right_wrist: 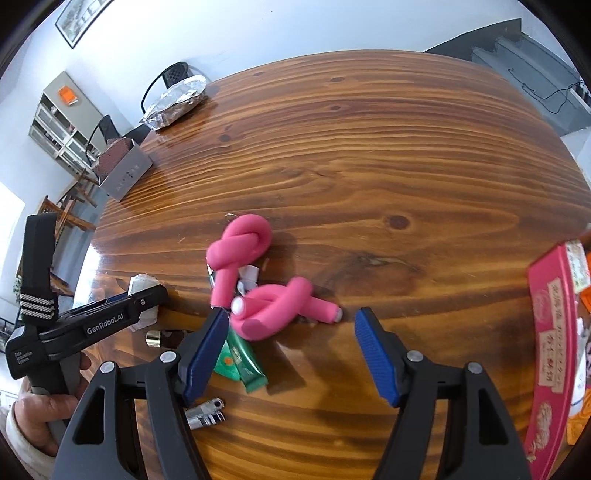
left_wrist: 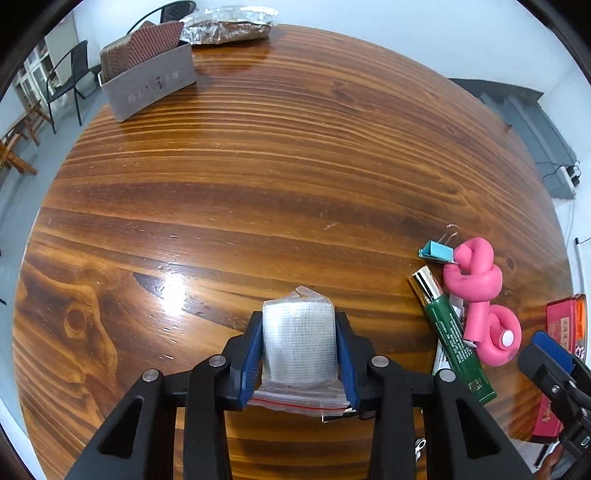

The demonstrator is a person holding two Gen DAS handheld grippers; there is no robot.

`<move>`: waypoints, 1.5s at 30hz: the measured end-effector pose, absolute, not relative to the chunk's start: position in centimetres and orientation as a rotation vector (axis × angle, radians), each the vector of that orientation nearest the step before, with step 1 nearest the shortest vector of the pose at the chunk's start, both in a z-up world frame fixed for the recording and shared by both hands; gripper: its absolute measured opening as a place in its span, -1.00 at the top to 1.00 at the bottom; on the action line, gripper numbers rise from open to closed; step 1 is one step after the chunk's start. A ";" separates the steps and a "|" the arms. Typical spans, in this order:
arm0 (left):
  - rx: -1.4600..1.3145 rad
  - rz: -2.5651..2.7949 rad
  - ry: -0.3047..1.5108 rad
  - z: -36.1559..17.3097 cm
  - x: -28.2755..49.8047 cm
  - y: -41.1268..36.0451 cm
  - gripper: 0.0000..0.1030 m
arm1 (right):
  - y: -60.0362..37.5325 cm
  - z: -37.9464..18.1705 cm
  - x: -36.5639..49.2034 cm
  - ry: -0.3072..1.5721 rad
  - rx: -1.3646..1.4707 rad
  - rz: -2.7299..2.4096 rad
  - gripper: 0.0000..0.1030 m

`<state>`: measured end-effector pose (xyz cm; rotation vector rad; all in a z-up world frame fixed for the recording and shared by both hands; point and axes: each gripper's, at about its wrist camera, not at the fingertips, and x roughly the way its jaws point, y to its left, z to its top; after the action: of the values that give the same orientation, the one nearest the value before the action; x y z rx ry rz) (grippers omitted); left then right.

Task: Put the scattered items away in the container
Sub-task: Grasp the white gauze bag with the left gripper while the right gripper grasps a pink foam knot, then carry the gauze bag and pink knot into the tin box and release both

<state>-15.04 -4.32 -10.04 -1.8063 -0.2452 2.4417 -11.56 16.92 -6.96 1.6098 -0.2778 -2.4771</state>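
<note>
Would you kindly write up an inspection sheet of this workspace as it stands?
Surface: glossy wooden table, glare patch near its front.
Job's things: bagged gauze roll; pink foam rods, green tube, blue binder clip clustered; pink box at the table's edge.
Clutter: foil-wrapped bundle, grey holder far back.
Grippers: left gripper clamps the gauze roll; right gripper open over the rods.
Cables: black cord on the stairs.
Surroundings: chairs, shelving, white walls.
</note>
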 end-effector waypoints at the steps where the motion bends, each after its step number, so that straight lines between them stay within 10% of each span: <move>1: -1.805 2.444 -0.247 -10.1 -15.0 -4.5 0.26 | 16.7 -7.1 -11.8 -0.282 1.616 -2.472 -0.45; 10: -1.786 2.449 -0.273 -9.4 -14.4 -5.6 0.26 | 15.5 -9.0 -13.5 -0.279 1.663 -2.435 -0.44; 12: -1.781 2.451 -0.276 -9.3 -14.4 -5.5 0.26 | 15.3 -8.9 -13.5 -0.257 1.646 -2.443 -0.12; 45: -1.582 2.418 -0.182 -2.0 -8.4 5.2 0.26 | 25.0 -1.5 -4.2 -0.284 1.418 -2.678 -0.08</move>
<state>-8.39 5.23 -2.03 -1.5819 -0.1820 2.4181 -4.18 24.96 -1.47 1.4177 -0.2840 -2.6778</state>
